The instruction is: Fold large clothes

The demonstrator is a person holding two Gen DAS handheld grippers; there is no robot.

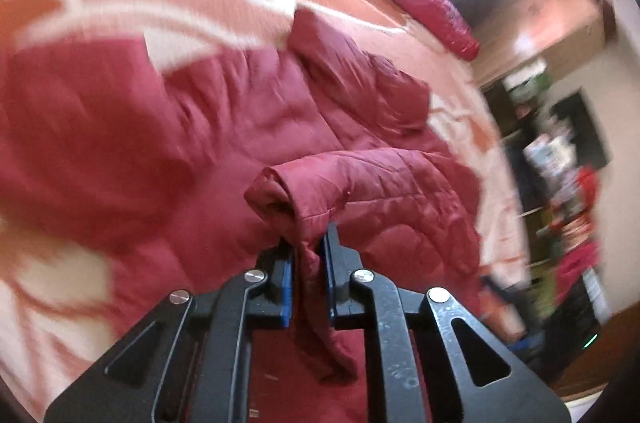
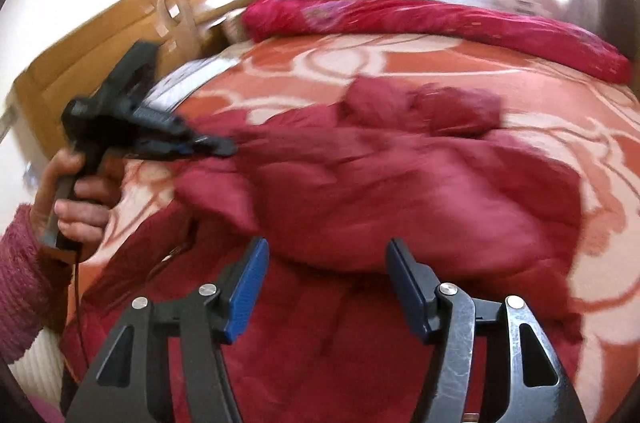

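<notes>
Jacket (image 2: pixel 380 183) fabric, a red quilted garment, is spread rumpled across the bed (image 2: pixel 520 63), directly ahead of and beneath both grippers. A cuff or hem fold is pinched between the blue pads of the left gripper (image 1: pixel 310 255), with the cloth draped over and hanging down between the fingers (a grip probably taken so that this part can be carried across the body of the garment). The right gripper (image 2: pixel 326 287) is held spread wide above the near edge of the jacket, pinching nothing, apparently ready to take a second hold. In the right wrist view, the left gripper is seen to the left, gripped by a hand (image 2: pixel 76 199). A rolled red quilt (image 2: pixel 440 19) lies beyond the jacket.
</notes>
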